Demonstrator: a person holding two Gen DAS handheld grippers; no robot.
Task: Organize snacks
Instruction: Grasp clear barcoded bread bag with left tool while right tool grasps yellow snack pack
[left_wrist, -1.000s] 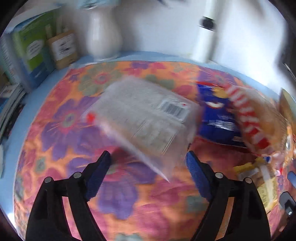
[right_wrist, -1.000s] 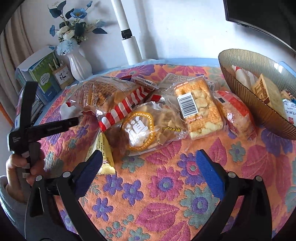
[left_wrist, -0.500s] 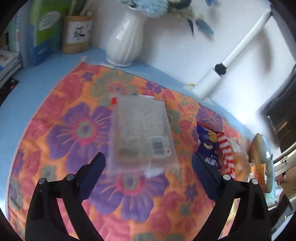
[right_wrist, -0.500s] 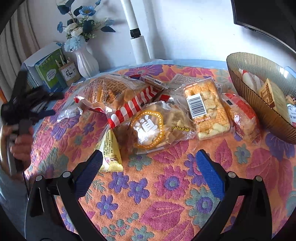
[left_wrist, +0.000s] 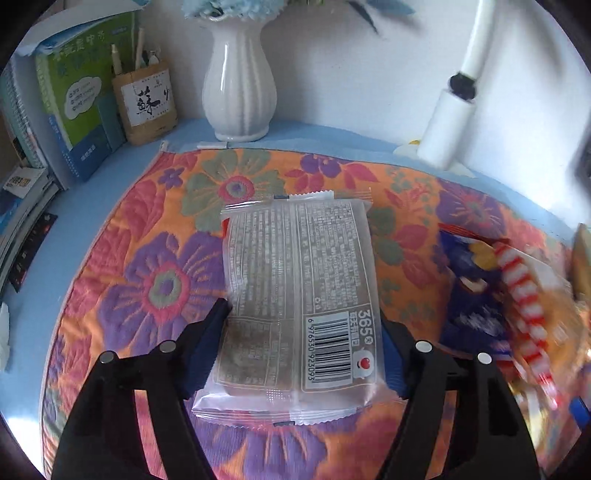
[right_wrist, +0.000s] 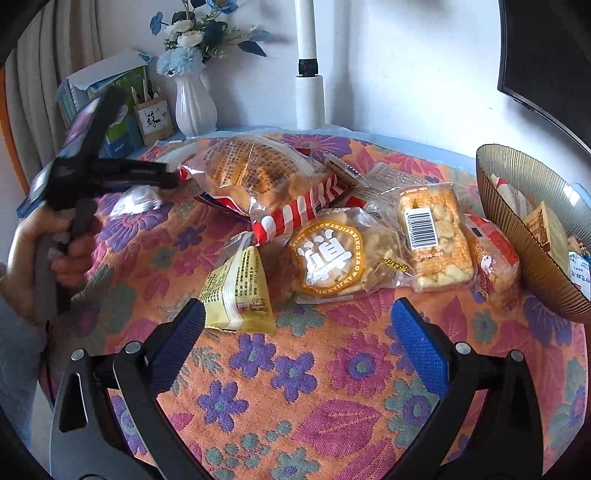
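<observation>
Snacks are what you are sorting, and one of them, a clear packet with a barcode, sits right between your left tongs. The two blue pads are at its two long sides, near the barcode end. I cannot tell if they are squeezing it or only touching it, or if it lies on the flowery cloth or hangs just above it.

The packet's long way points straight ahead from the tongs, toward the white vase. So your left hand is the near one for this packet.

Your right tongs are wide apart and hold nothing. They hover over the cloth on the counter. Just ahead of them lie the yellow packet, the round cookie bag and the cracker packet. The brown bowl is off to the right, with some snacks in it already.

The right side of the left view is blurry, so the striped bag there is hard to make out. The bowl is cut off at the edge.
</observation>
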